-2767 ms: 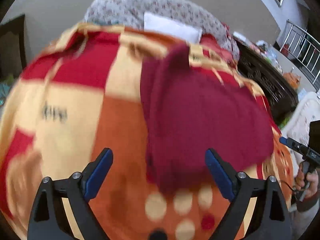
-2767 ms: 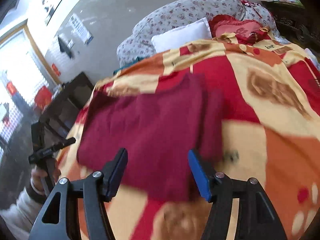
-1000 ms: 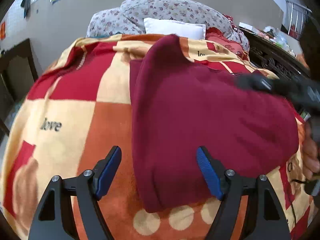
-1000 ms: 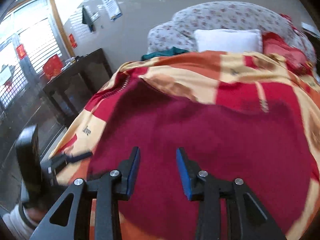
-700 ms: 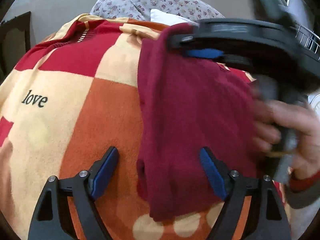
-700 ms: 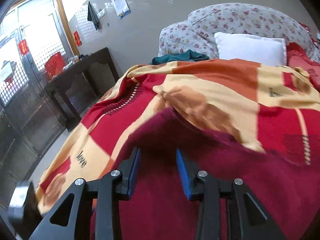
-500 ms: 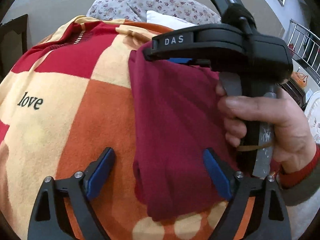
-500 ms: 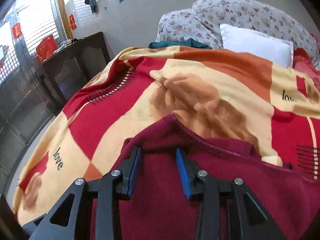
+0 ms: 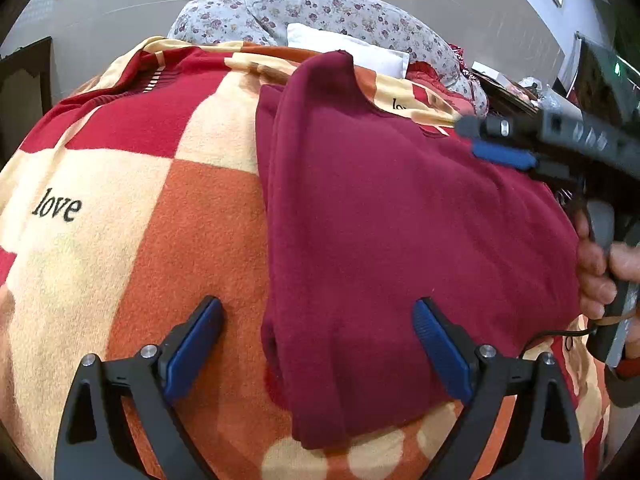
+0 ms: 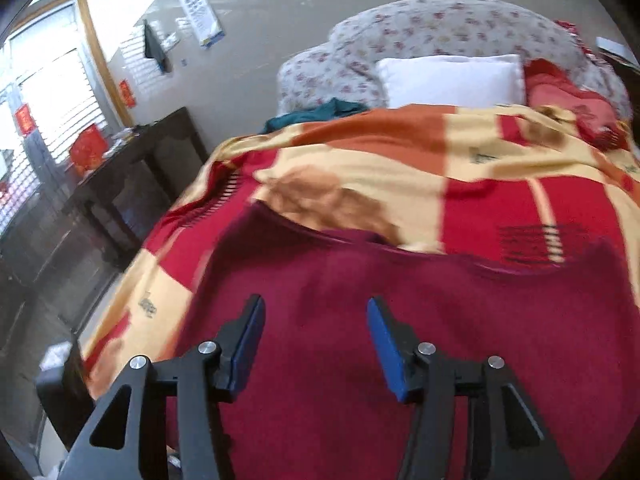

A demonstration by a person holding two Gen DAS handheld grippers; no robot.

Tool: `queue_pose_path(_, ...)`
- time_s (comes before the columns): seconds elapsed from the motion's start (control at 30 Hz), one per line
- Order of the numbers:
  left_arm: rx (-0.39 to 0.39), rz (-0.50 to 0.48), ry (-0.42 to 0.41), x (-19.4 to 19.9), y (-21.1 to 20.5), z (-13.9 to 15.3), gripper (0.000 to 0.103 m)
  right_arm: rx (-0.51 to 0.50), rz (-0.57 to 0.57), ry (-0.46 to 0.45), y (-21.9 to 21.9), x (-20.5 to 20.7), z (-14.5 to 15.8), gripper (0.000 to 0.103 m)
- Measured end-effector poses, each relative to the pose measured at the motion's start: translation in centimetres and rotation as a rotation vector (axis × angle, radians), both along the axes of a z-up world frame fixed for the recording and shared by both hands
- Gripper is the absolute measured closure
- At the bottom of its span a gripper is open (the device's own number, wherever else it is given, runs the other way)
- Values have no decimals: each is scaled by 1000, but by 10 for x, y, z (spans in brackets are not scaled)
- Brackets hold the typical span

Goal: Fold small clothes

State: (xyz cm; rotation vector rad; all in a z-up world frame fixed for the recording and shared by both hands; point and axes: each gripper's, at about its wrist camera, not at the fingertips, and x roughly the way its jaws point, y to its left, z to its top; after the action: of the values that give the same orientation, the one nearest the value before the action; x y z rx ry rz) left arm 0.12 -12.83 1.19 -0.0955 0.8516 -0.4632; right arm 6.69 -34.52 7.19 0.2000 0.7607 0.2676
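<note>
Left wrist view: left gripper low over the bed, jaws spread wide, nothing between them but cloth below. Straddling the near left edge of the maroon garment, one pad over the orange square of the blanket, the other over the maroon cloth. Garment lying folded and flat on the blanket, a doubled edge along its left side, a narrow part poking up at the far end toward the white pillow. Near corner partly hidden behind the right-hand jaw arm. Off to the right, the right gripper seen side-on above the garment's far right part, one blue pad showing, the other hidden; touching the cloth or clear of it, cannot tell. Behind it the right hand on the handle, cut off by the picture's edge. Word "love" printed on a cream square at left. Floral quilt bundled behind the pillow.

Right wrist view, blurred: right gripper with jaws parted, empty, above the maroon garment, which fills the foreground and runs out of frame at right and below. Blanket beyond, white pillow and a teal cloth at the head of the bed. Dark cabinet and a bright window at left.
</note>
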Motion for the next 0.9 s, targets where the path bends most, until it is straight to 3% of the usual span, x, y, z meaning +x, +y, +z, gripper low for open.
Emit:
queue_pose_path(0.13, 1, -1, 1, -1, -1, 0, 6, -117, -108, 37, -17, 3, -17, 50)
queue_pose_path(0.23, 5, -3, -1, -1, -2, 0, 6, -58, -129, 67, -35, 11, -37, 54)
queue_pose_path(0.53, 0, -8, 0, 1, 1, 0, 4, 17, -149, -2, -37, -22, -24, 52)
queue_pose_path(0.7, -4, -12, 1, 3, -1, 0, 3, -125, -149, -1, -18, -32, -24, 51)
queue_pose_path(0.9, -16, -18, 1, 3, -1, 0, 1, -182, -112, 29, -24, -32, -42, 49)
